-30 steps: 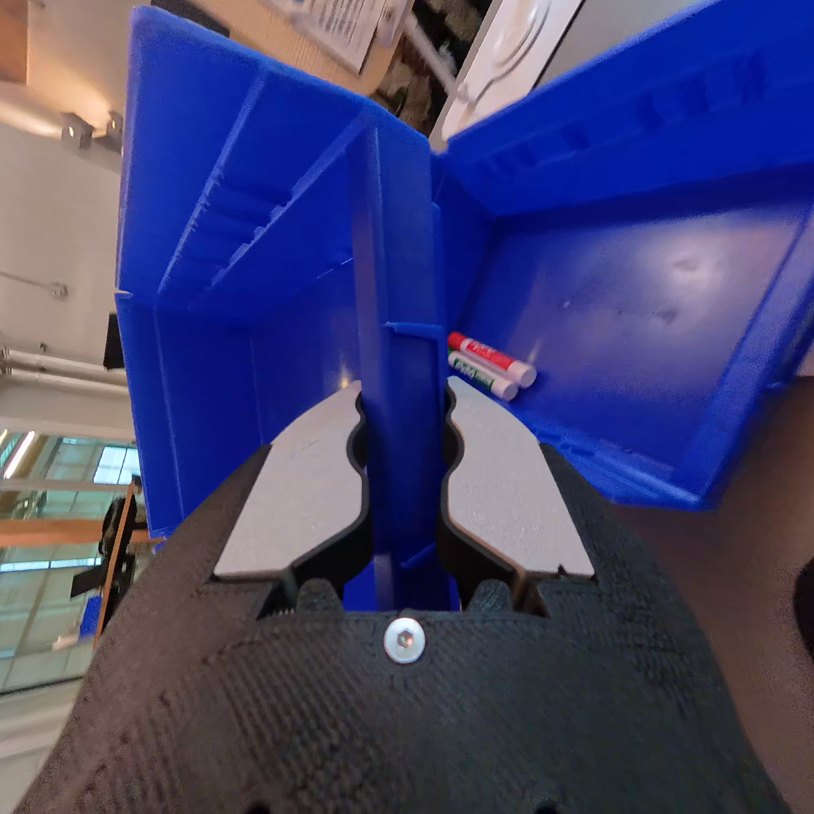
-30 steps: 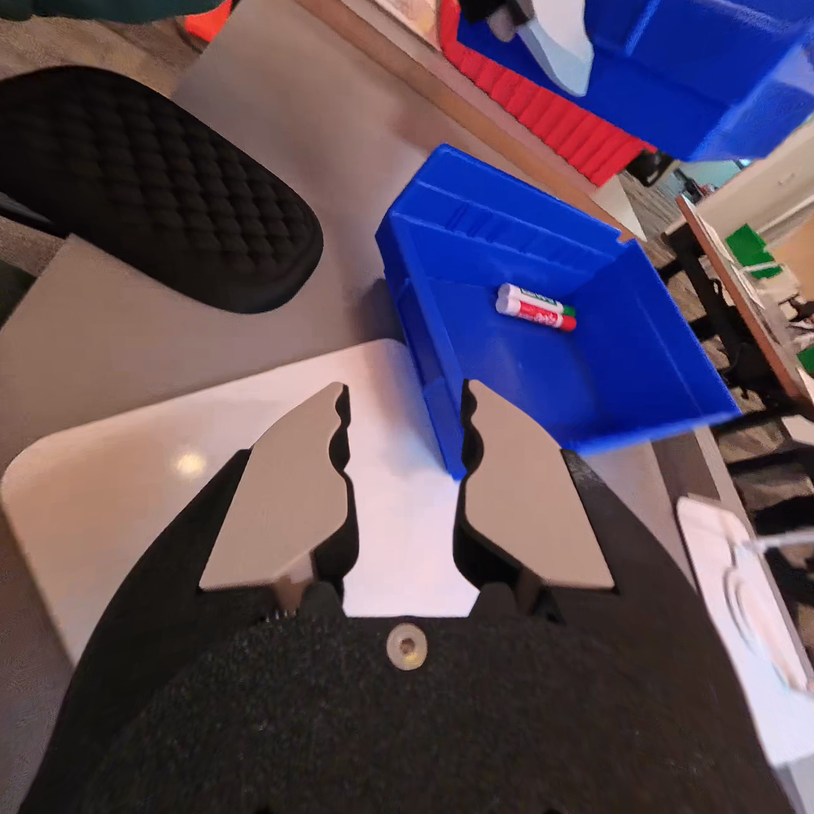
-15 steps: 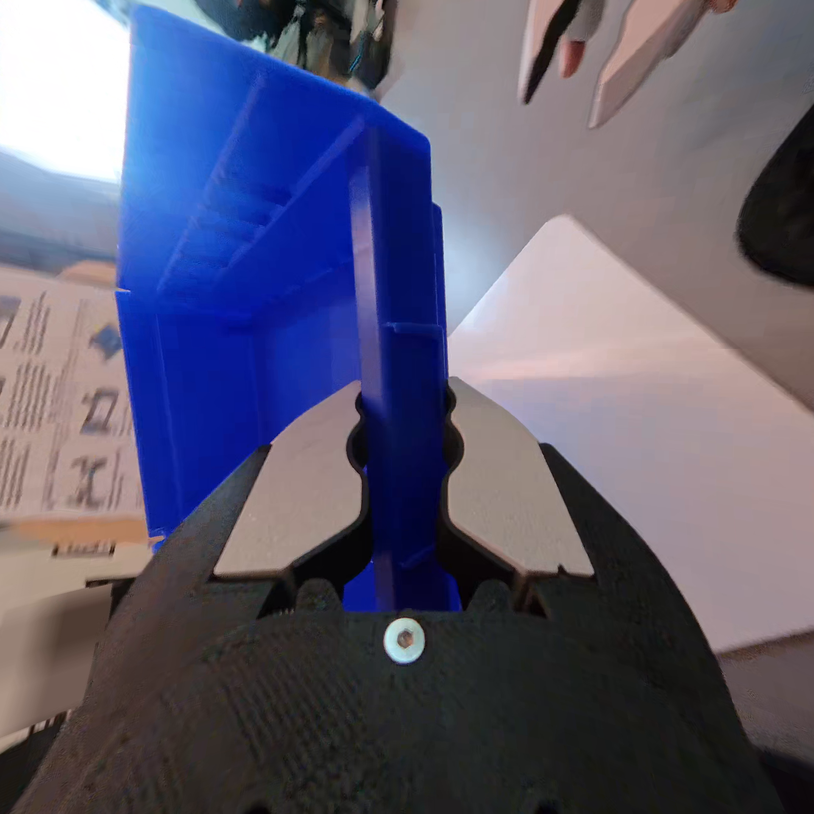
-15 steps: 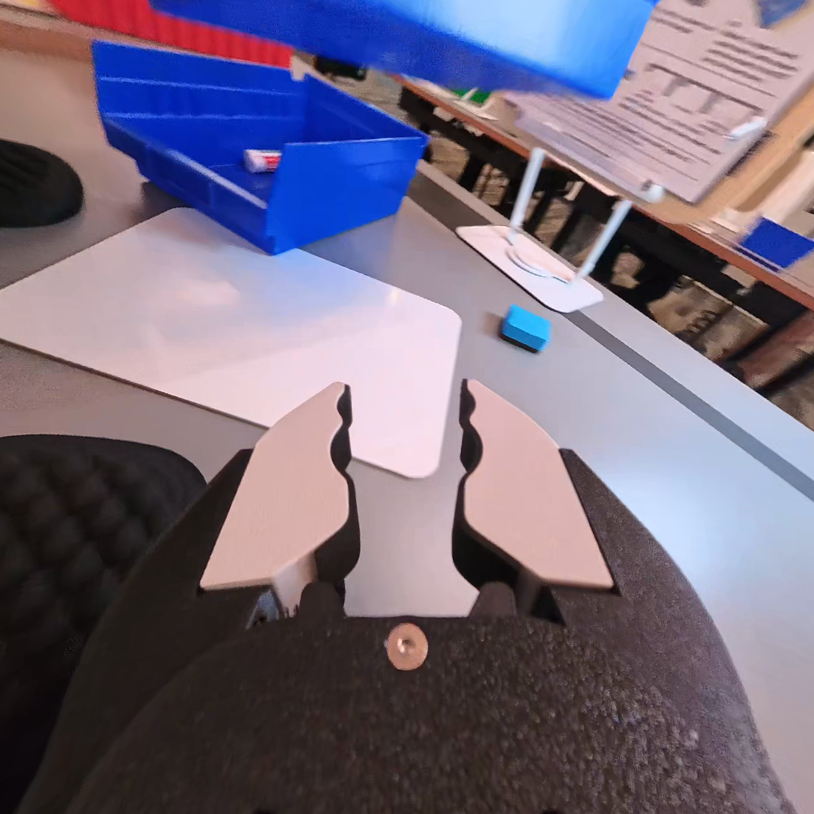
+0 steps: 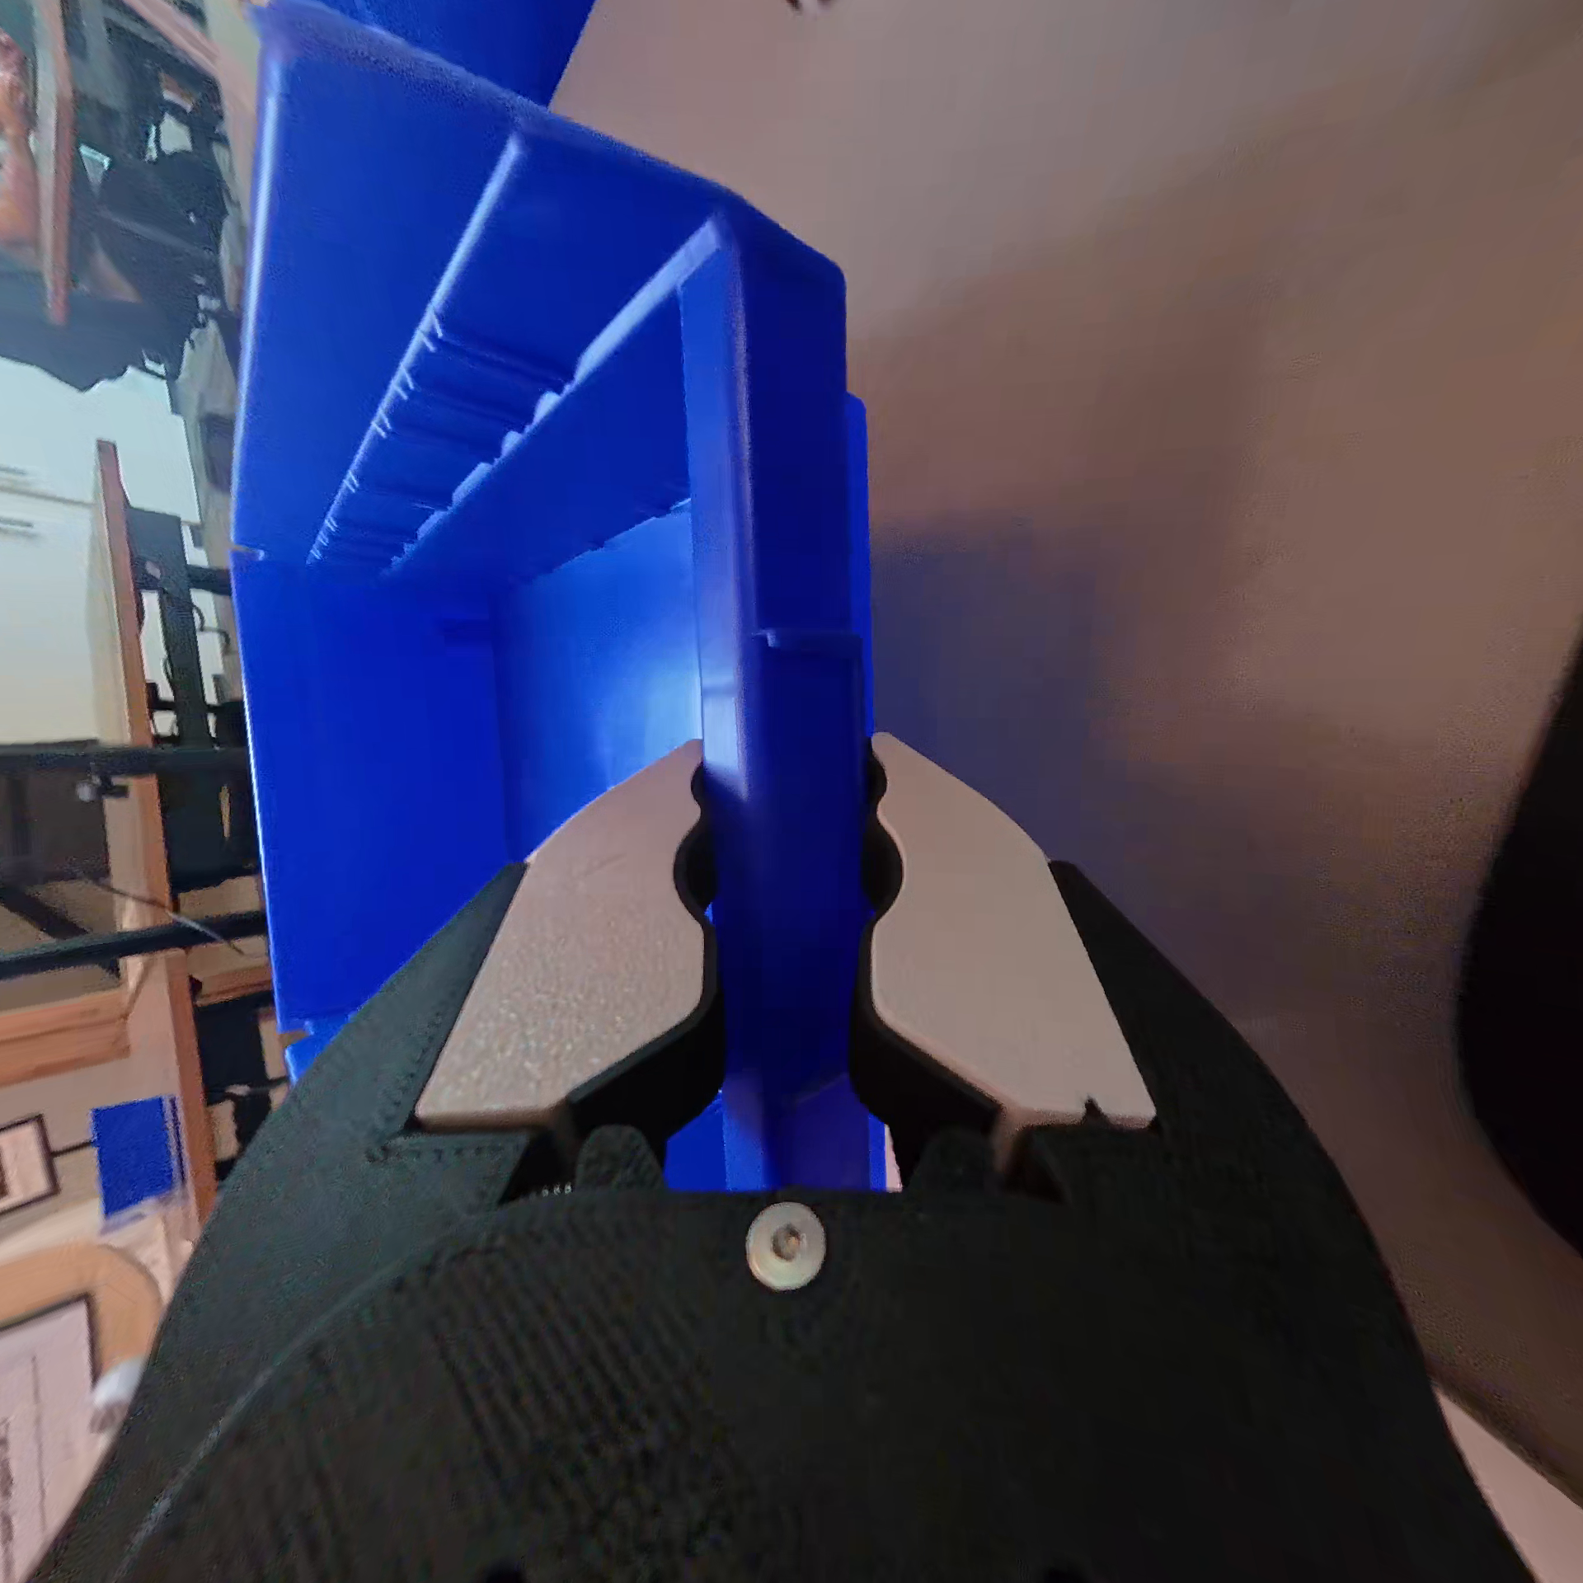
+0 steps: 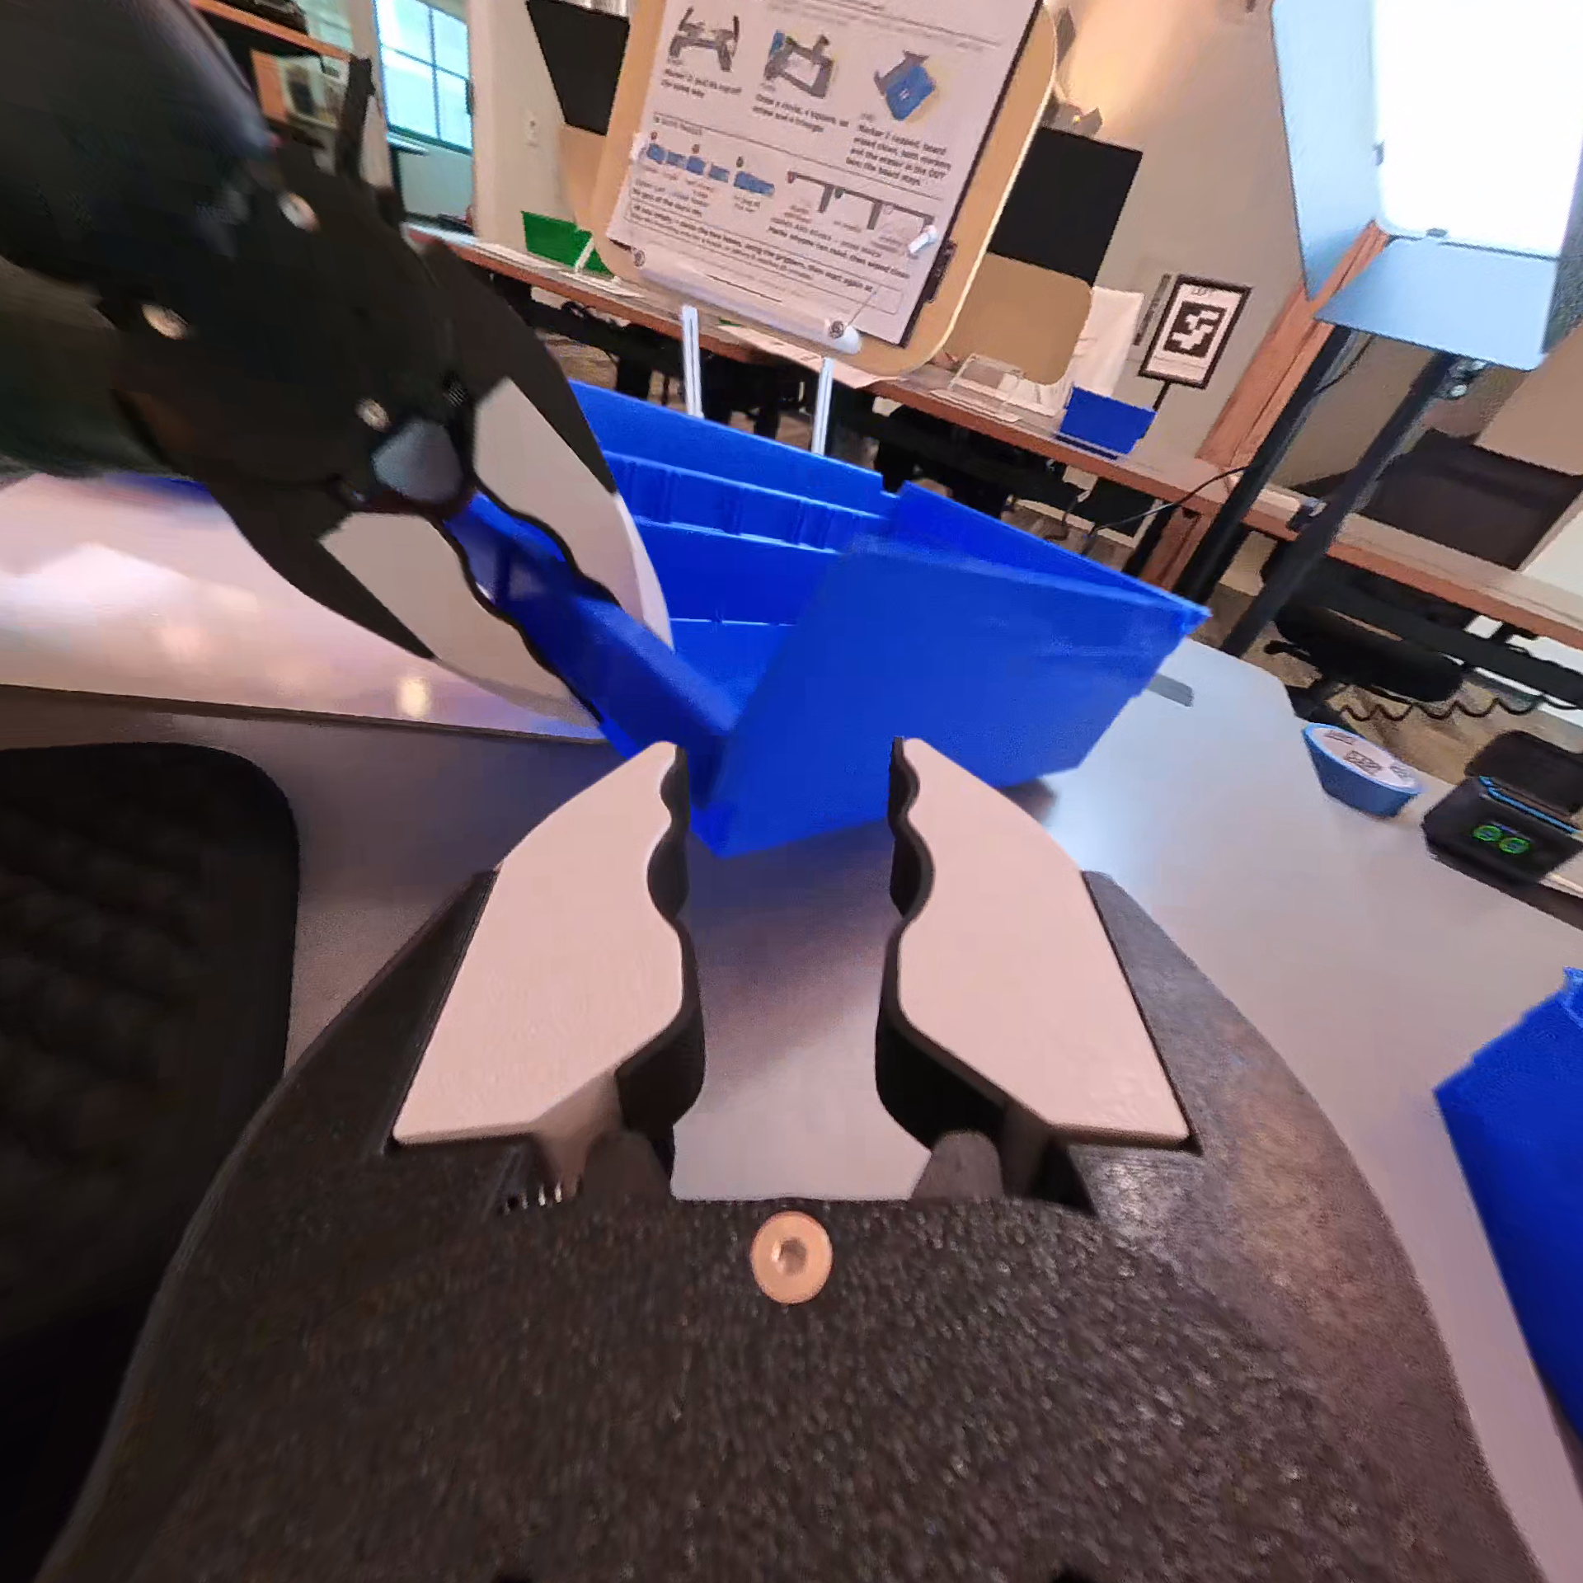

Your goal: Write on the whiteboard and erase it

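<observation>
Left hand-held gripper (image 5: 784, 771) clamps the blue plastic bin's (image 6: 899, 634) wall, right hand-held gripper (image 6: 784, 758) open and empty; looks like no writing or erasing's started yet.

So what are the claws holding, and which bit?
The left claw grips the blue bin by its side wall. The right claw holds nothing.
</observation>
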